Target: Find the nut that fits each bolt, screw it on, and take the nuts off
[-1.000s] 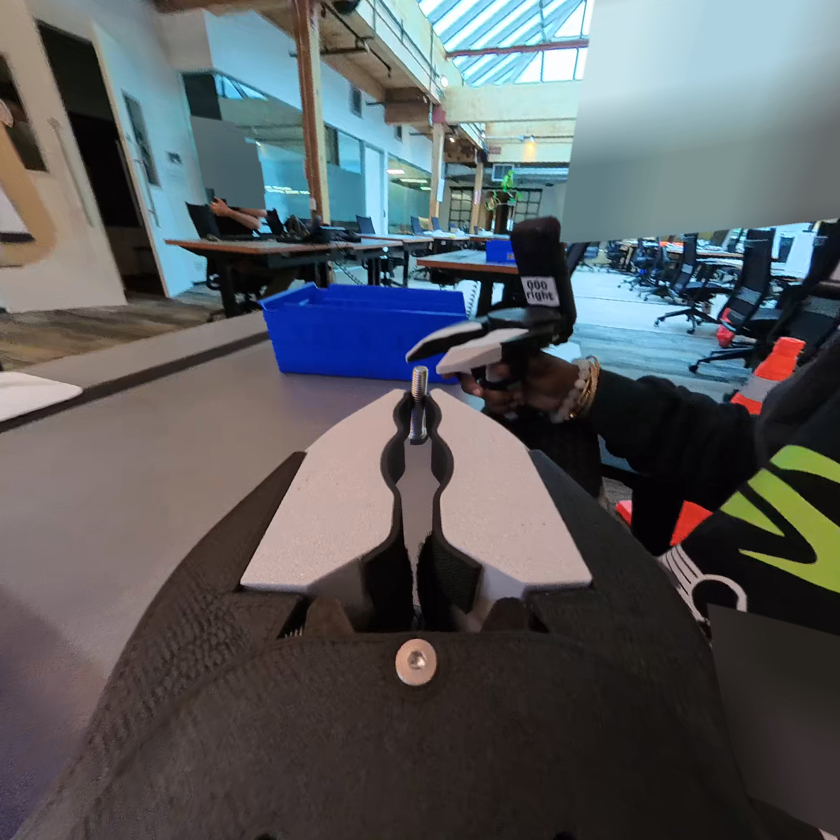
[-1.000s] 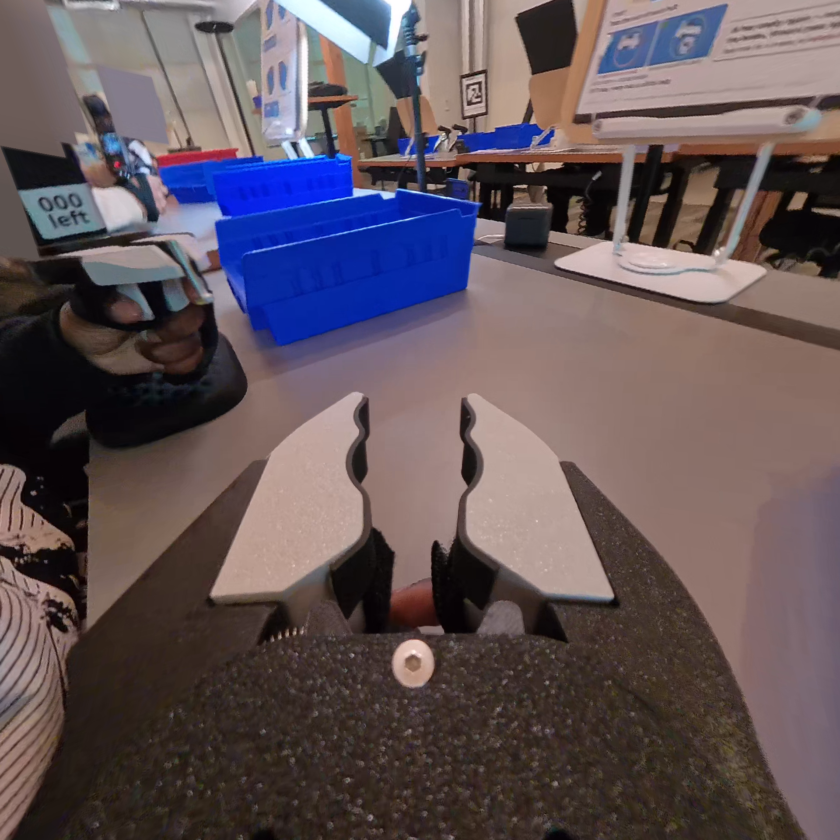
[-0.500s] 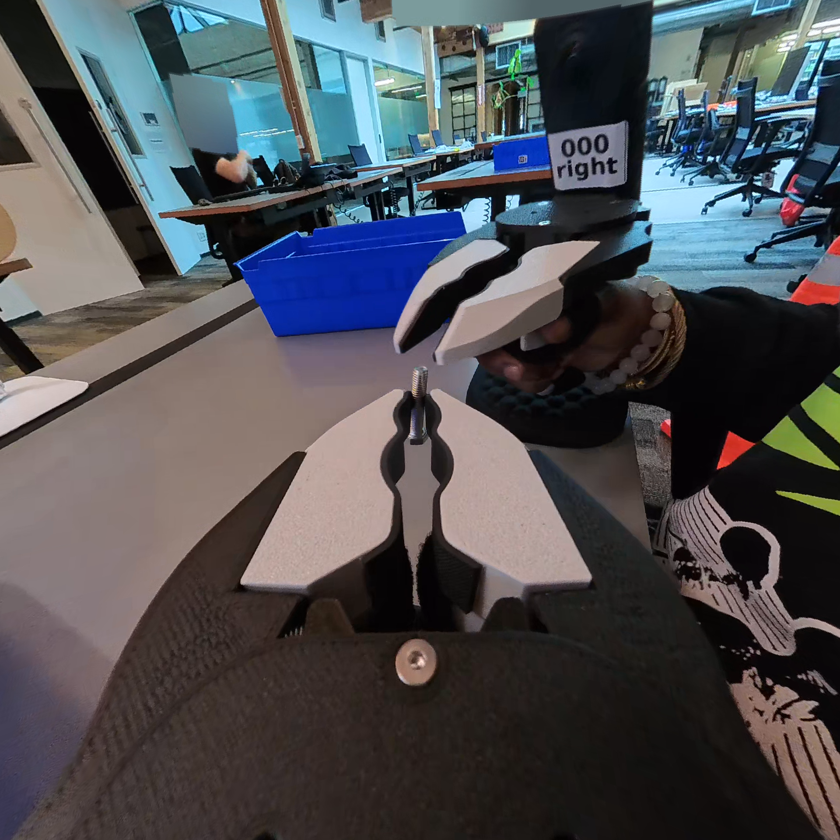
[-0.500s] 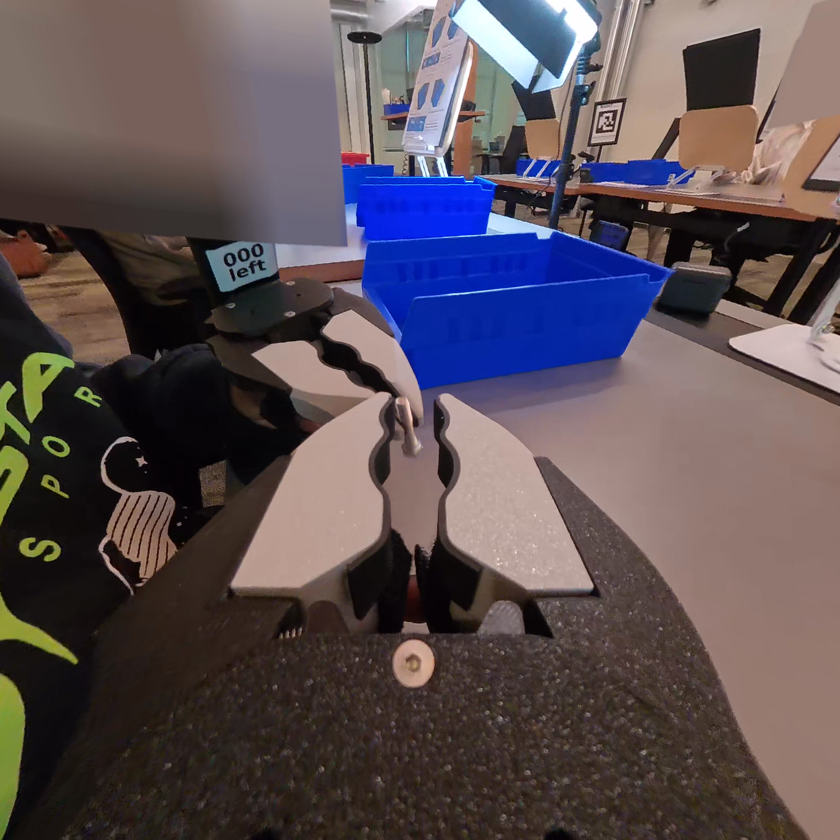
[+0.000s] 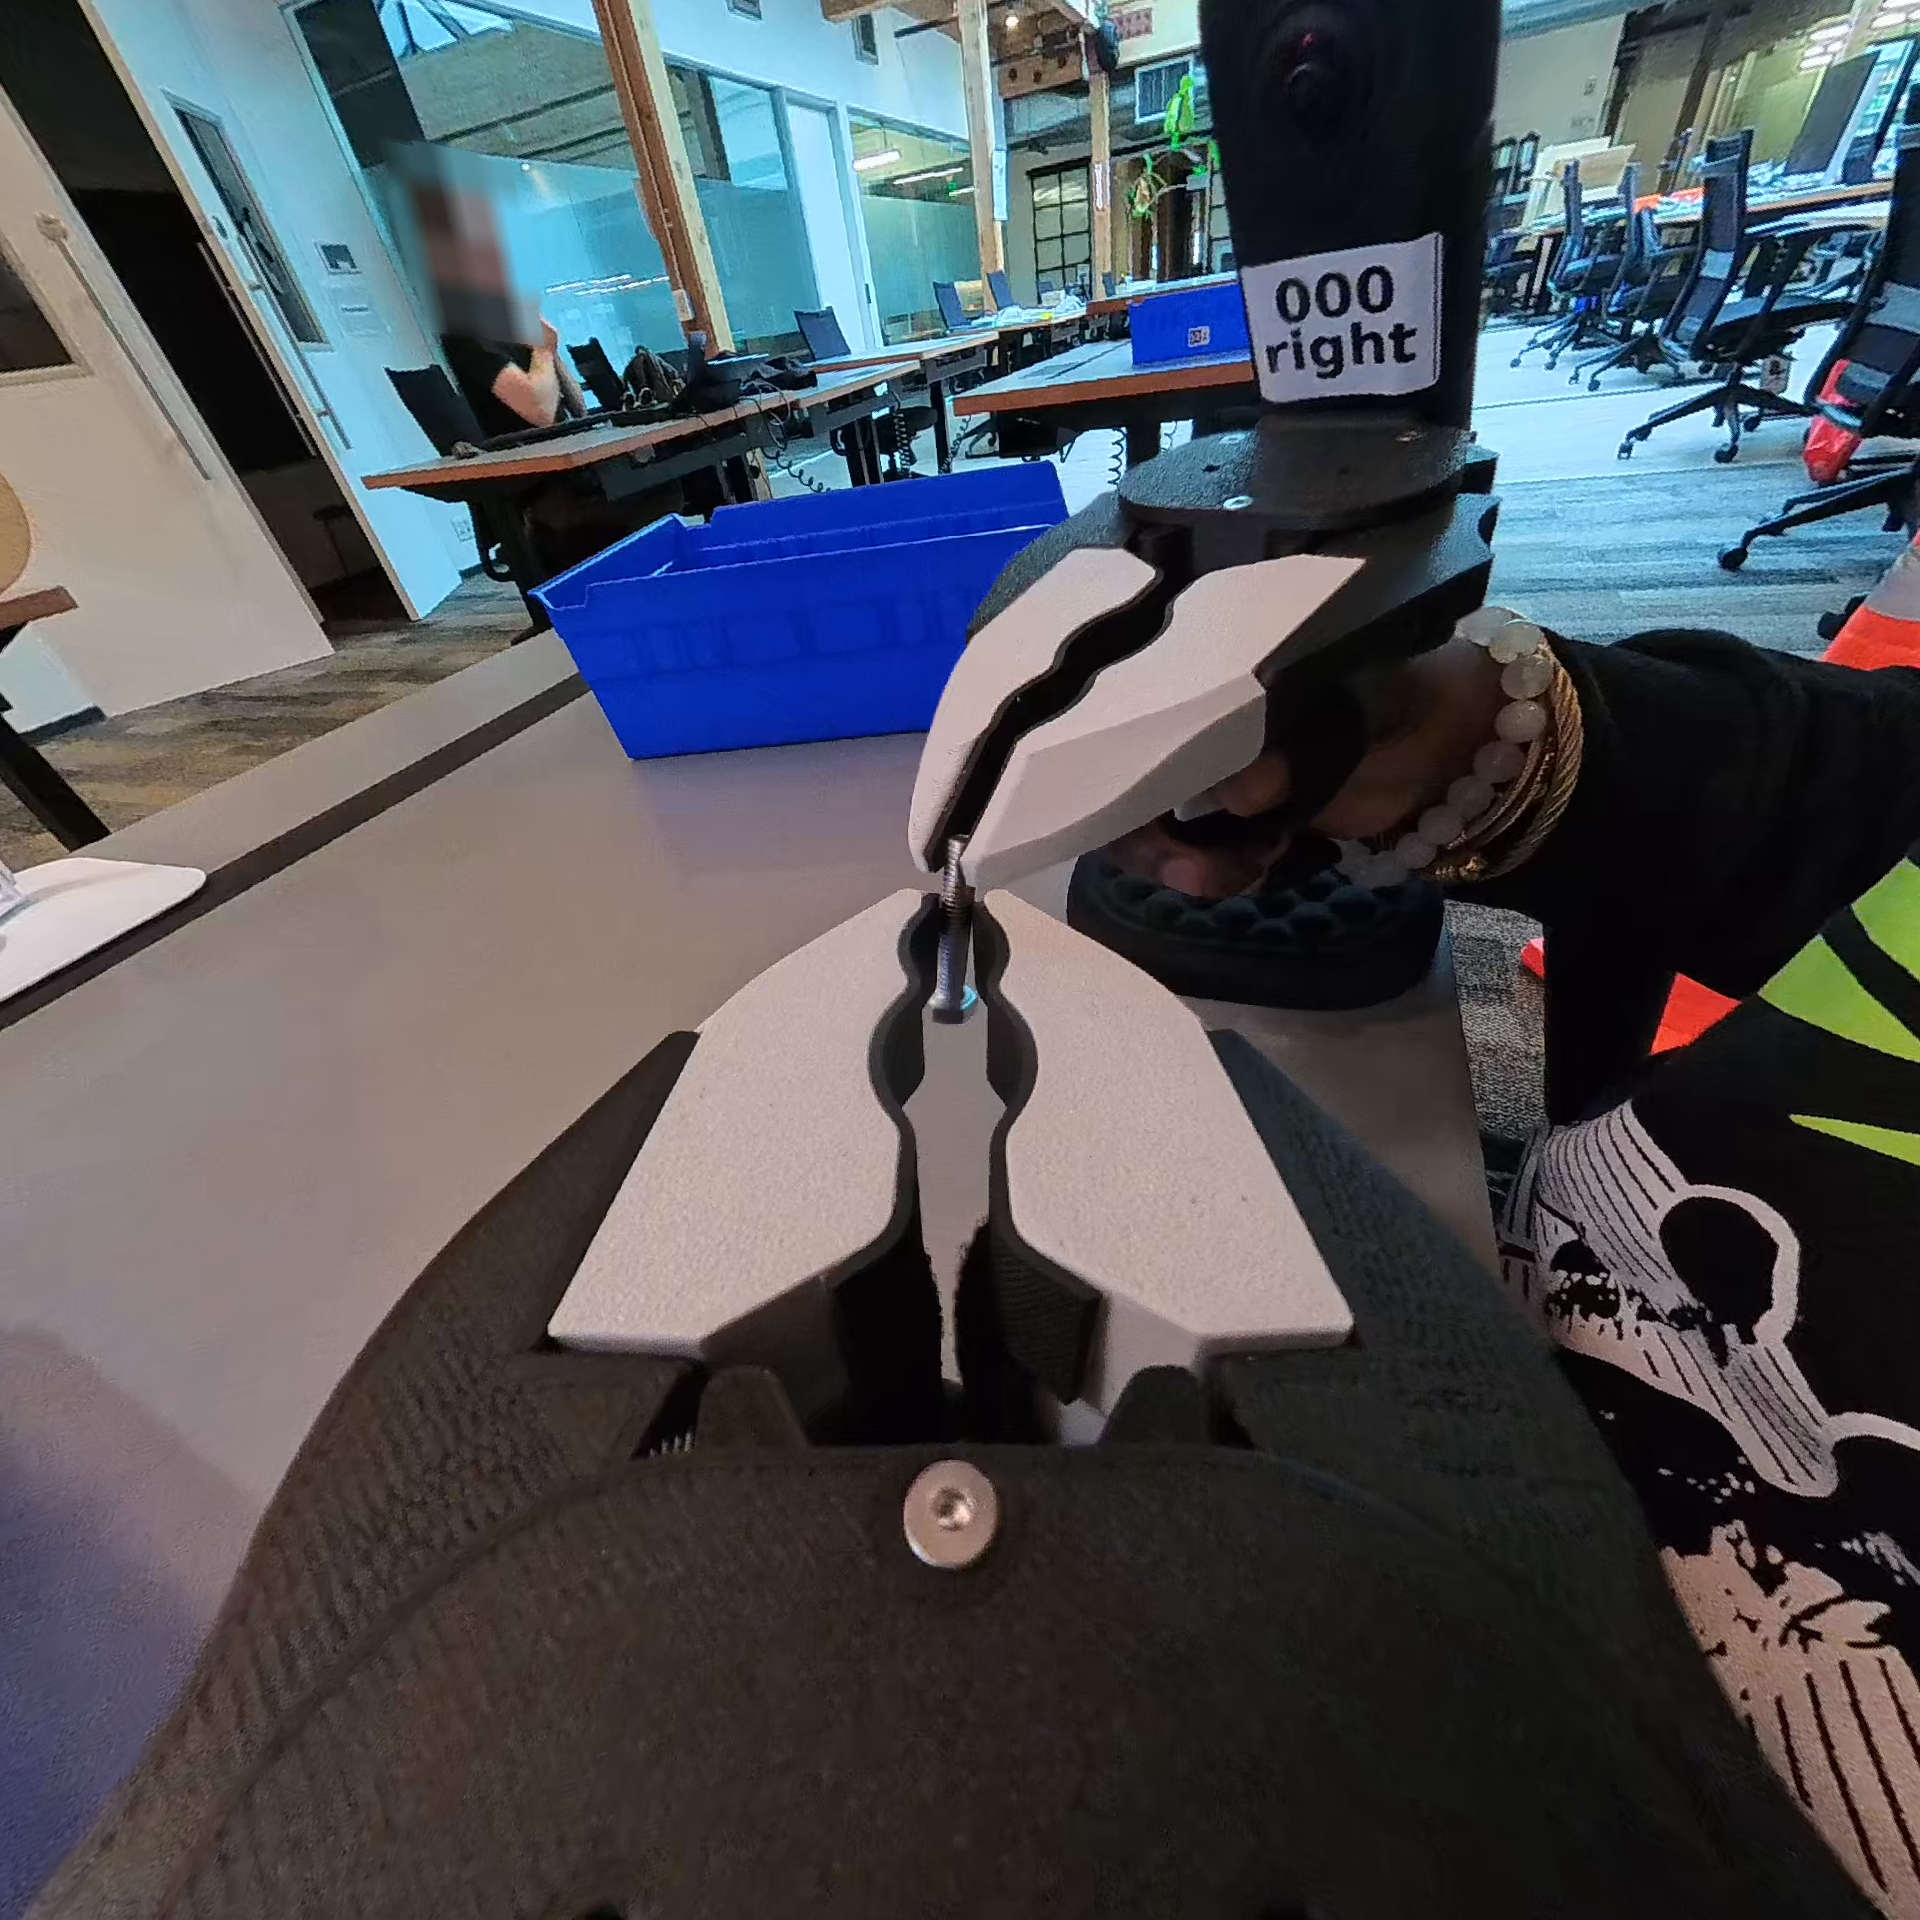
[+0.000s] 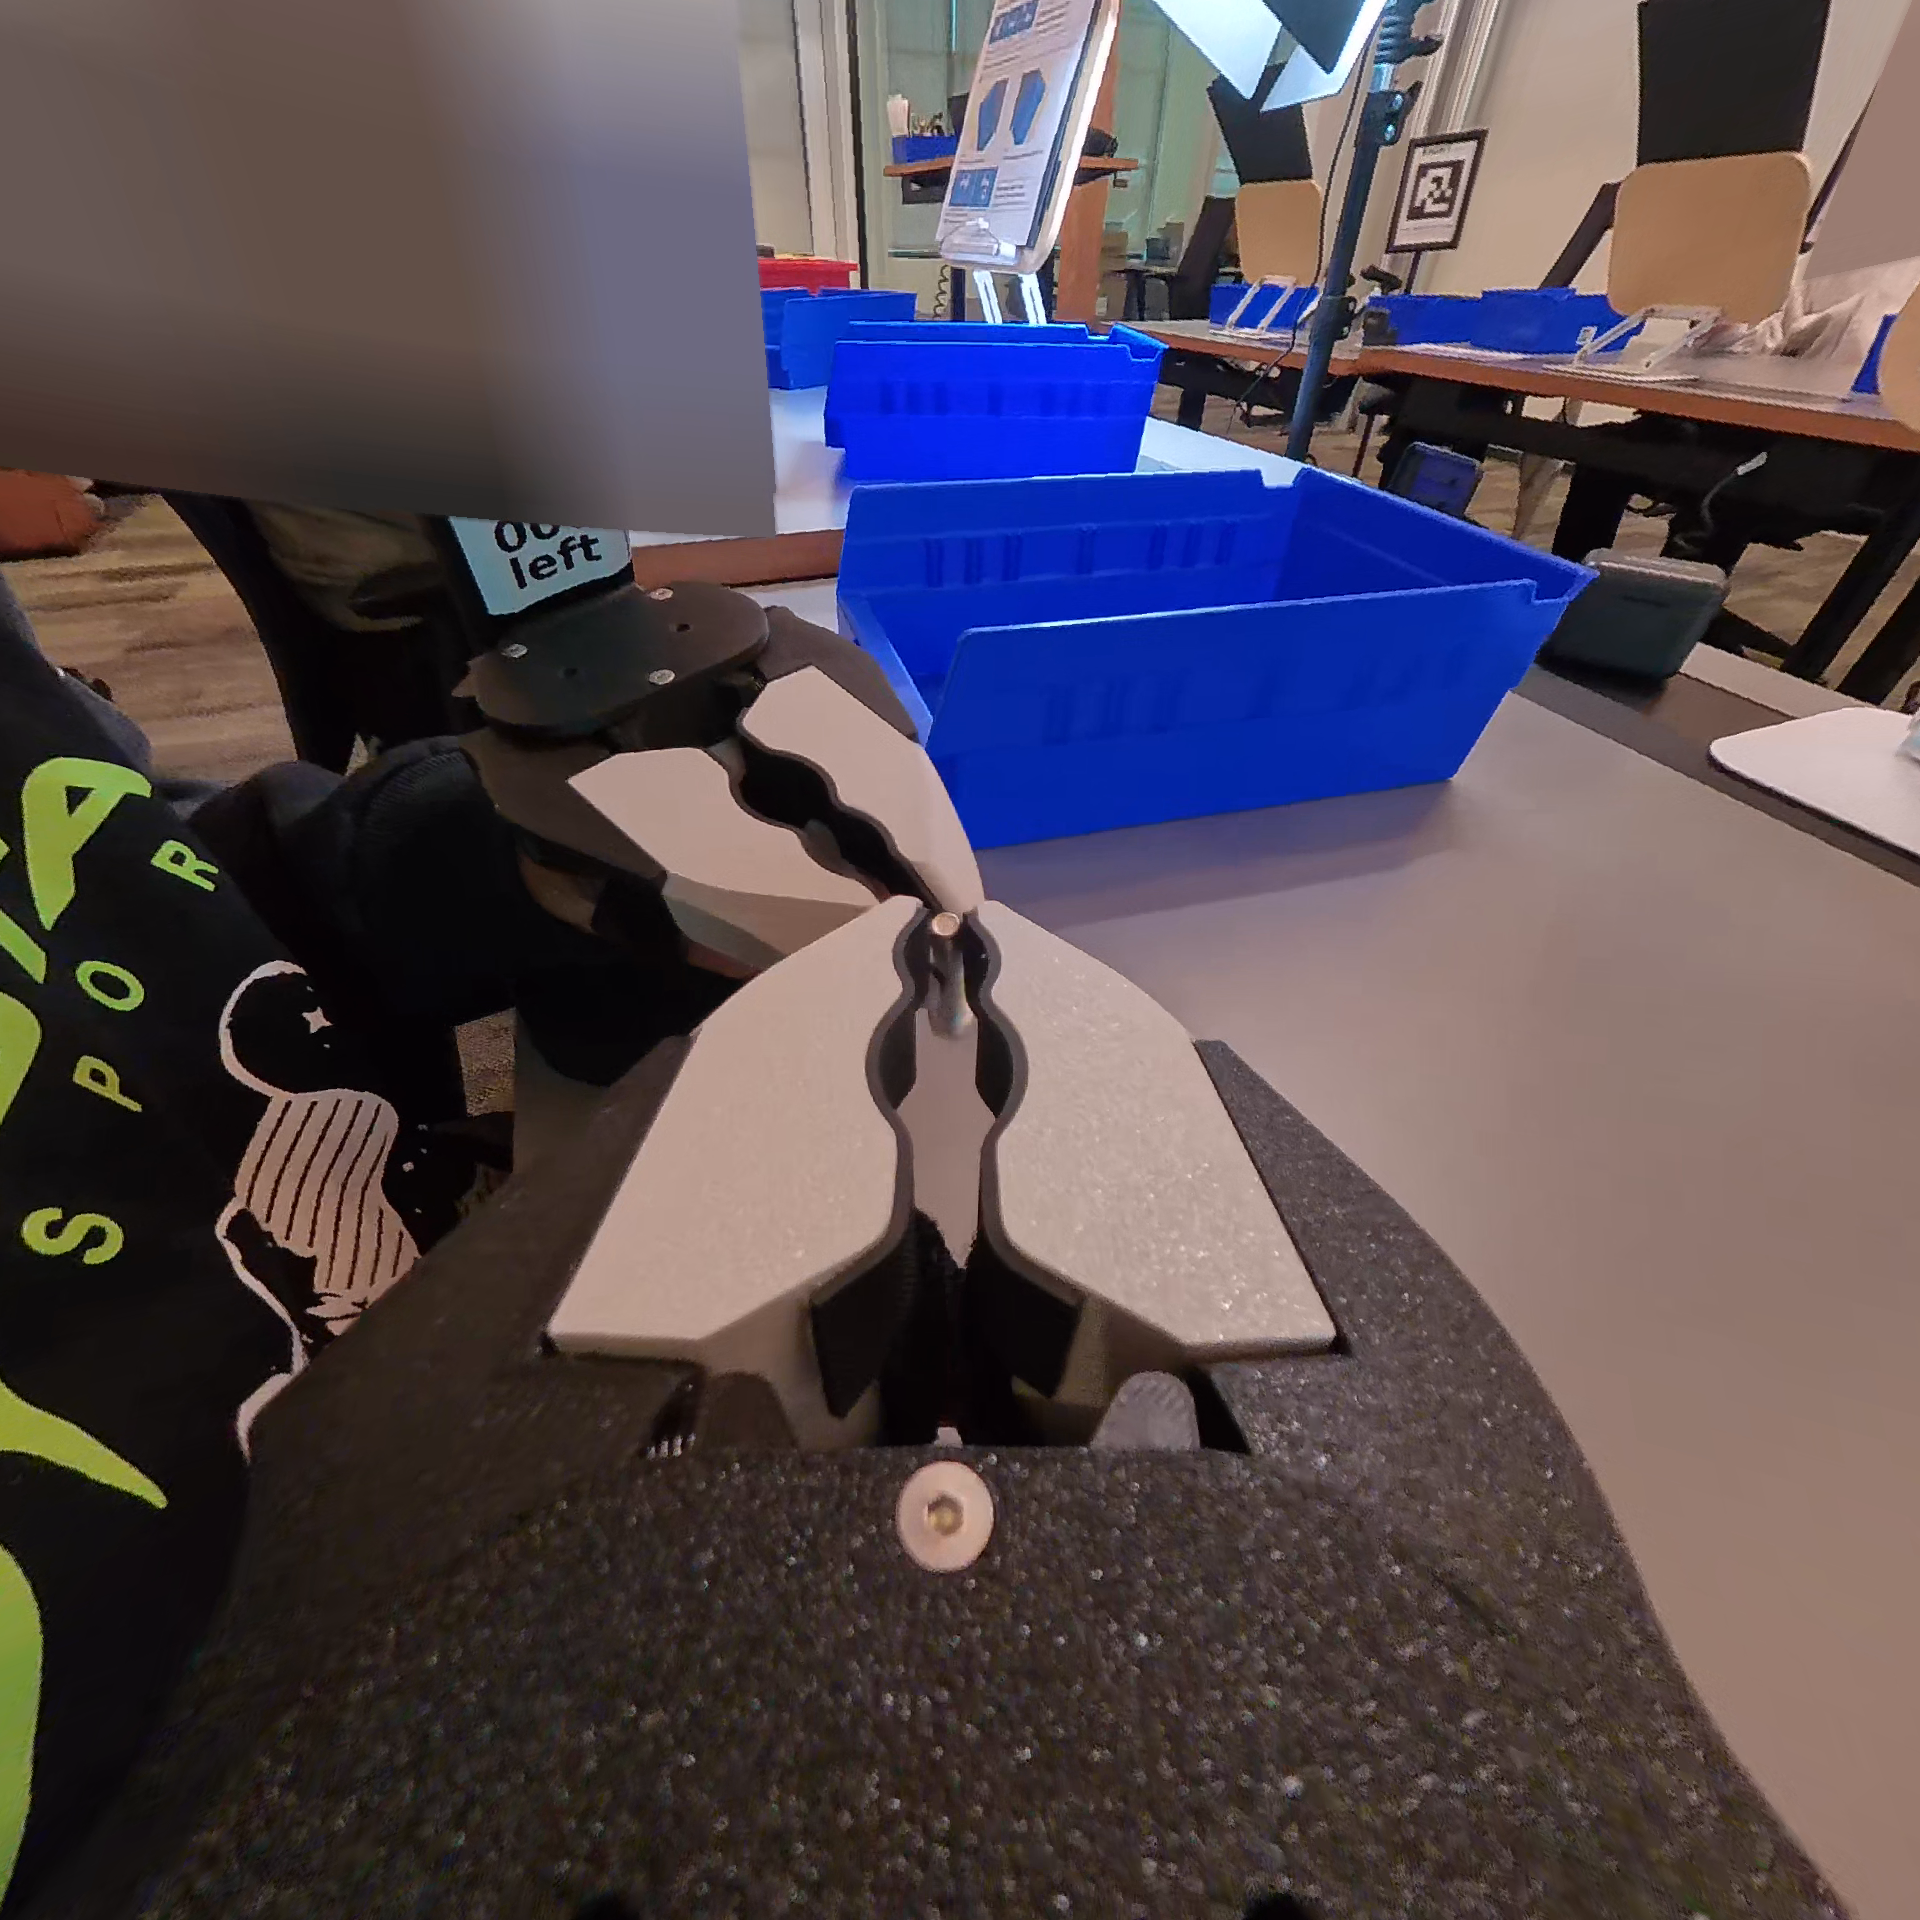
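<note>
Steel, threaded and thin: that is the bolt (image 5: pixel 950 961) pinched upright between the tips of my left tongs (image 5: pixel 948 914), head downward in the wavy slot between the two grey fingers (image 5: pixel 769 1122), thread pointing up. My left tongs are pressed together on its shank, over the grey worktop (image 5: pixel 364 1018) close to its near edge.

My right tongs (image 5: pixel 940 847) come in from the right and above, tilted down, and their tips meet the top end of that same bolt. In the right wrist view the right tongs (image 6: pixel 940 940) are drawn nearly together around the bolt (image 6: pixel 943 977), whose end shows as a small bright disc at the tips (whether a nut sits in there I cannot tell, the tips hide it). The left tongs (image 6: pixel 961 894) show there too, tip to tip with mine, a paper label on the black post above them.

Behind the bolt, farther in on the worktop, stands a blue plastic bin (image 5: pixel 800 634), well apart from both tongs; the right wrist view shows the blue plastic bin (image 6: pixel 1195 665) with its near wall lower than the others. A white flat base (image 5: pixel 83 914) lies toward the worktop's far left edge.
</note>
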`<act>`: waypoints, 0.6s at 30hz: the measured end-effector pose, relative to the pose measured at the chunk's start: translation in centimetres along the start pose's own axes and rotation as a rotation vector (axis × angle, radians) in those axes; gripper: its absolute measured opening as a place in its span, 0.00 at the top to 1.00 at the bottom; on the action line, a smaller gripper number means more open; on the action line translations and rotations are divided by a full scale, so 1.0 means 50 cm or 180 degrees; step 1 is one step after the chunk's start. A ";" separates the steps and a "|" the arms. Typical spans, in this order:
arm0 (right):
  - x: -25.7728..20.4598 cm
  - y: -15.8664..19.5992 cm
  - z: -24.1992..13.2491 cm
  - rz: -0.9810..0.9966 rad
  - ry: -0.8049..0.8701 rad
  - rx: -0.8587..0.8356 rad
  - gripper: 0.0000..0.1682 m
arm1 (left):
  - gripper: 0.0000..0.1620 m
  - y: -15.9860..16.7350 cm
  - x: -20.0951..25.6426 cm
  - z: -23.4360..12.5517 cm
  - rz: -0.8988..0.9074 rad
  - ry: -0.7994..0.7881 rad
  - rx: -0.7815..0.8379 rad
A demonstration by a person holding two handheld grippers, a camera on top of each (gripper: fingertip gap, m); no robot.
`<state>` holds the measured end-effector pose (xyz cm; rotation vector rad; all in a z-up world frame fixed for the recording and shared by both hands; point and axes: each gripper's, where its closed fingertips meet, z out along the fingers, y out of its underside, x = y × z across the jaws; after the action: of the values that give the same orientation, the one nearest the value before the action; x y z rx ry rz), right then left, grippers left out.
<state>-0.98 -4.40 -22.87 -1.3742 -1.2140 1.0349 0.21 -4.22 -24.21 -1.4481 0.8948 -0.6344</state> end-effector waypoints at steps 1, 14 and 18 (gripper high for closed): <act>0.003 0.002 -0.001 0.0034 0.0020 -0.0003 0.97 | 0.95 -0.002 0.000 -0.001 -0.0010 0.0014 0.0025; 0.006 0.109 0.040 0.0573 0.0223 -0.0838 0.97 | 0.85 -0.040 -0.125 -0.112 -0.0815 -0.0731 0.0862; 0.006 0.135 0.051 0.0546 0.0331 -0.1083 0.96 | 0.85 -0.042 -0.123 -0.114 -0.0775 -0.0744 0.0886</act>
<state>-2.48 -3.83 -29.93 -1.7995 -1.2506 0.8863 -7.54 -2.46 -20.82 -1.3536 0.4320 -0.7216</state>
